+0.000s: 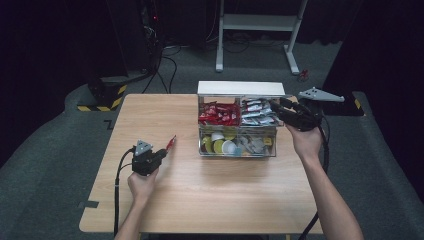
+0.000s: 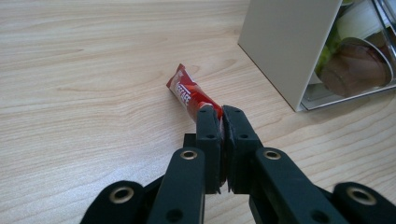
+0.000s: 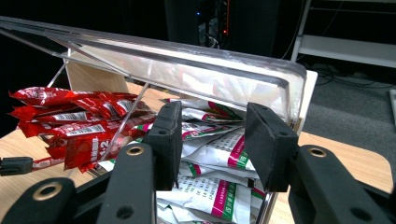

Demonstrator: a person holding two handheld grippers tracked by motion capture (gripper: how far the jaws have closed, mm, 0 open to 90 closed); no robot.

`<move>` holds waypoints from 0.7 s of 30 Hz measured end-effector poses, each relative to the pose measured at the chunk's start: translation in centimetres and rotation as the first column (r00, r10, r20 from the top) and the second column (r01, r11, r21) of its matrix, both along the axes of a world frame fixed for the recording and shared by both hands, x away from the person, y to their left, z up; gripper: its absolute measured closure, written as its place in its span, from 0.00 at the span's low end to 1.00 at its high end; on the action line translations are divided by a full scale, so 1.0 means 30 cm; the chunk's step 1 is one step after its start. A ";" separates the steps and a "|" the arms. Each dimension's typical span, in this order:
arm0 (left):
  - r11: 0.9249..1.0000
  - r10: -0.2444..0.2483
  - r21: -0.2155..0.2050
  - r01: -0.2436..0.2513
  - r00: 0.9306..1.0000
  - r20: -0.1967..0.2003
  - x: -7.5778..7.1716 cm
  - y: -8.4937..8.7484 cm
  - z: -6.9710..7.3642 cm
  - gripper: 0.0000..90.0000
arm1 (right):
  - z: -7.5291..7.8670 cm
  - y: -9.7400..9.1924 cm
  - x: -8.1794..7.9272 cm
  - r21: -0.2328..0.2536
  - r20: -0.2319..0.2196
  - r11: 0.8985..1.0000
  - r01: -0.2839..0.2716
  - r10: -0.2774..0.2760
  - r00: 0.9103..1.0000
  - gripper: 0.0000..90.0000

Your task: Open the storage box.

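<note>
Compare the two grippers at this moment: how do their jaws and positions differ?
The left gripper is shut on a red sachet low over the bare table; the right gripper has its jaws apart with nothing between the pads. The left sits away from the clear organizer box; the right is at its white sachets, under the raised lid. Both are hand-held, with black jaws.

— What's in my left gripper (image 2: pixel 219 122)?
— Black jaws on a red sachet (image 2: pixel 192 95) with white lettering, over pale wood-grain table (image 2: pixel 93 70).
— And my right gripper (image 3: pixel 212 140)?
— Black too. Beyond it, white sachets (image 3: pixel 219 161) with pink and green stripes; red sachets (image 3: pixel 74 123) beside them.
— The box (image 1: pixel 237 89)?
— Clear walls, white lid, yellow and white pods (image 1: pixel 222 145) below.
</note>
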State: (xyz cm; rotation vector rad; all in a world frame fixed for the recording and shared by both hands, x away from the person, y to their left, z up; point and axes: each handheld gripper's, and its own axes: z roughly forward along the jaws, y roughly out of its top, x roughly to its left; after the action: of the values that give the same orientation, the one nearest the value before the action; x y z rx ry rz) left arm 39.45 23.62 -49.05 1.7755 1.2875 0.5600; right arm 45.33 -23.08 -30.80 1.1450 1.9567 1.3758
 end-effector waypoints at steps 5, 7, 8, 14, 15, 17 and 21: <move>1.000 -0.004 0.013 0.004 1.000 -0.014 0.005 -0.001 -0.010 0.95 | -0.001 0.000 -0.001 0.002 0.000 1.000 0.000 0.000 1.000 0.63; 1.000 0.000 0.008 0.000 1.000 -0.017 0.006 -0.003 -0.013 0.95 | -0.001 0.000 -0.001 0.002 0.001 1.000 -0.001 0.001 1.000 0.63; 1.000 0.000 0.007 0.001 1.000 -0.020 0.006 -0.003 -0.015 0.95 | -0.001 -0.001 0.000 0.002 0.001 1.000 -0.001 0.001 1.000 0.63; 1.000 -0.010 0.021 0.011 0.999 -0.047 0.012 -0.009 -0.032 0.95 | 0.000 -0.001 0.000 0.002 0.000 1.000 -0.002 0.002 1.000 0.63; 1.000 -0.012 0.024 0.013 0.998 -0.055 0.013 -0.011 -0.034 0.95 | 0.000 -0.001 0.000 0.002 0.000 1.000 -0.002 0.002 1.000 0.63; 0.999 -0.018 0.038 0.020 0.998 -0.066 0.016 -0.016 -0.042 0.95 | 0.000 0.000 0.000 0.002 0.001 1.000 0.000 0.000 1.000 0.63; 0.999 -0.016 0.042 0.019 0.998 -0.067 0.018 -0.023 -0.047 0.94 | 0.000 -0.001 -0.001 0.003 -0.001 1.000 -0.003 0.003 1.000 0.63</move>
State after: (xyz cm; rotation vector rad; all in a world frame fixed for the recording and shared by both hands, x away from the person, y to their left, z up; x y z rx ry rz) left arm 39.99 22.93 -50.45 1.8523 1.3129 0.5256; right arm 45.30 -23.12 -30.80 1.1442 1.9584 1.3806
